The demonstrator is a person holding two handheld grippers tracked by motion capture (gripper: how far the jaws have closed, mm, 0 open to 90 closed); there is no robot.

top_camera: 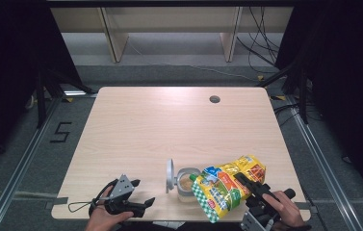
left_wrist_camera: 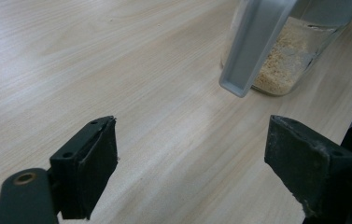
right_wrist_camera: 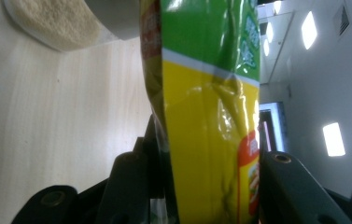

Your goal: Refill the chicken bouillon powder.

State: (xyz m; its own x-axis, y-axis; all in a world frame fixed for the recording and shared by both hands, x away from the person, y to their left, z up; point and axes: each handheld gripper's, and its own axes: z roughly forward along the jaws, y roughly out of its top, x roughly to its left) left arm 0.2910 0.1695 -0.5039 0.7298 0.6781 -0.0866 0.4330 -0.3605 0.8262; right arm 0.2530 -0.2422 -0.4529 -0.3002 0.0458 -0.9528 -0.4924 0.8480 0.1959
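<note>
The counter (top_camera: 179, 130) is a pale wood-grain laminate slab with rounded corners and a round cable hole (top_camera: 214, 99) near its far edge; it stands on grey floor between metal rails, dark curtains to either side, light wooden shelf legs and loose black cables beyond. A "5" (top_camera: 61, 132) is taped on the floor at the left. Near the front edge stands a clear container (top_camera: 187, 184) holding a layer of beige crumbly grain, its grey flip lid (top_camera: 170, 175) standing open. The left gripper (top_camera: 130, 199) rests low by the front edge, left of the container, its jaws spread wide with bare counter between them. The right gripper (top_camera: 249, 185) is clamped on a glossy crinkled bag (top_camera: 227, 186) — yellow, green and orange, with a green-white chequered end — tilted with its lower end over the container's mouth. The bag's print is too small to read.
</note>
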